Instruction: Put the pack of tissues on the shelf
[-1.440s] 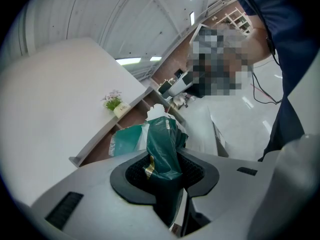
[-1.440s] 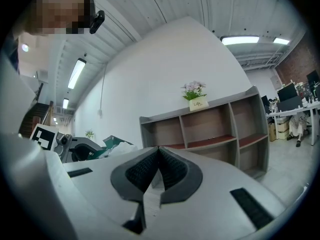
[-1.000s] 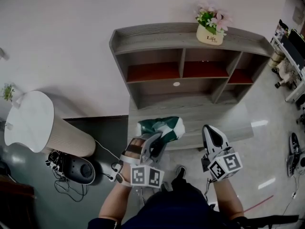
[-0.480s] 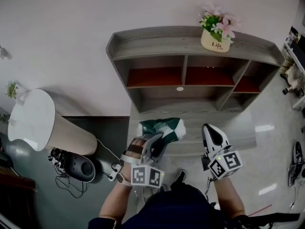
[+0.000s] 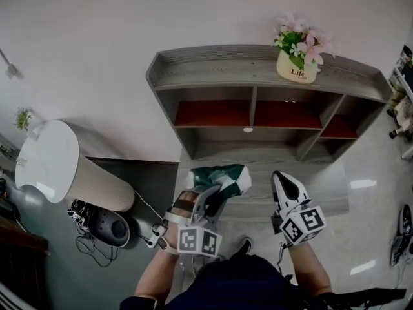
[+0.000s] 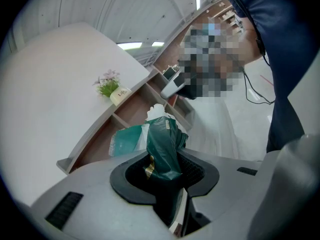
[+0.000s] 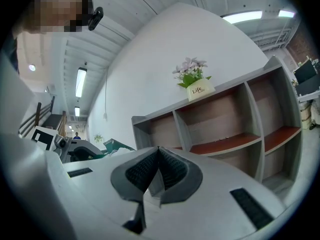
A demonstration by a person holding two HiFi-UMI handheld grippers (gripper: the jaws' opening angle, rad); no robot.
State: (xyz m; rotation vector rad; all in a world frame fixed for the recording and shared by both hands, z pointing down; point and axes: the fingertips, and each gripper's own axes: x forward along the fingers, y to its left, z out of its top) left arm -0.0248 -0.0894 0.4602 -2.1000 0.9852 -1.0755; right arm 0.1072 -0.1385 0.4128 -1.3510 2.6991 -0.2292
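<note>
A green and white pack of tissues (image 5: 220,179) hangs in front of the grey shelf unit (image 5: 258,102). My left gripper (image 5: 208,199) is shut on its crumpled wrapper end; in the left gripper view the green plastic (image 6: 162,149) is pinched between the jaws. The pack is held over the unit's low front ledge (image 5: 326,202). My right gripper (image 5: 282,179) is beside it to the right, shut and holding nothing, its jaws meeting (image 7: 159,170) in the right gripper view. The shelf compartments (image 7: 225,129) have reddish floors and stand bare.
A cream flower pot (image 5: 297,68) with pink flowers stands on the shelf unit's top board at the right. A white round table (image 5: 48,160) is at the left, with a dark round device and cables (image 5: 103,228) on the floor beside it.
The head view has shifted slightly, so the shelf unit sits a little lower and further right in the frame. Both grippers and the pack hold nearly the same places.
</note>
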